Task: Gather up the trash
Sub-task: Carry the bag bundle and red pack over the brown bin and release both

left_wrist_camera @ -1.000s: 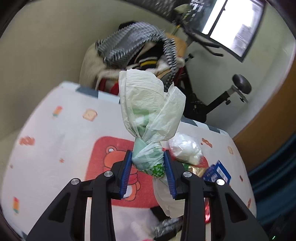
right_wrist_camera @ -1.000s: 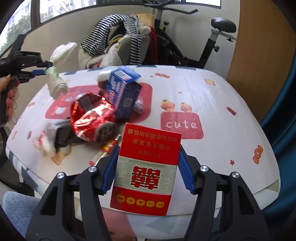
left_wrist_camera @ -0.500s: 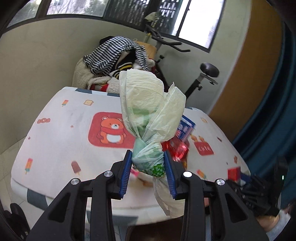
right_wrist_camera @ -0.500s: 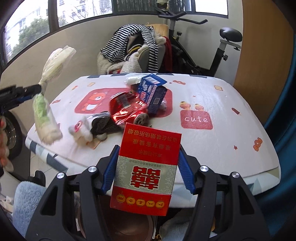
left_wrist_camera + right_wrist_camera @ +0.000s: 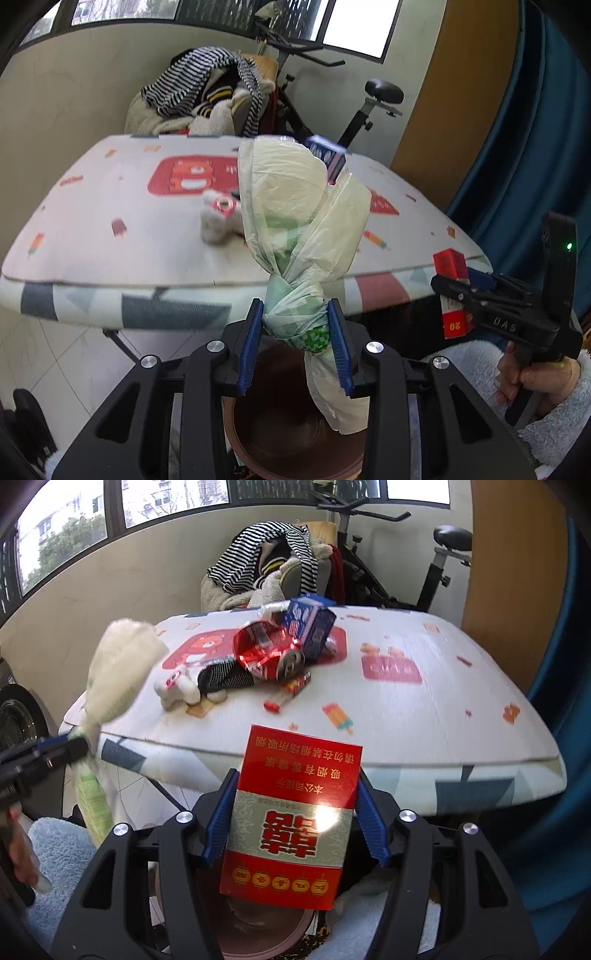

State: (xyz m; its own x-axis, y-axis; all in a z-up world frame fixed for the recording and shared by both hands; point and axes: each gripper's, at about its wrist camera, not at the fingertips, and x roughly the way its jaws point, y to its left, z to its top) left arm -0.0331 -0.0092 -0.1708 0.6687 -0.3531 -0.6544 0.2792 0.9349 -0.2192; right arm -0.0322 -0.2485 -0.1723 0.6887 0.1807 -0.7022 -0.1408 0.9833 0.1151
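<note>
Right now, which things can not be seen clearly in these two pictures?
- Brown bin, left wrist view: the knotted plastic bag and left gripper cover much of it, so its contents cannot be told.
- Same bin, right wrist view: the red packet in the right gripper hides most of it.
- Small wrappers on the table, right wrist view: blurred, print unreadable.

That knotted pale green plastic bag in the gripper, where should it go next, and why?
Probably open the left gripper and drop it: the knotted pale green plastic bag hangs off the table, directly above the round brown bin.
</note>
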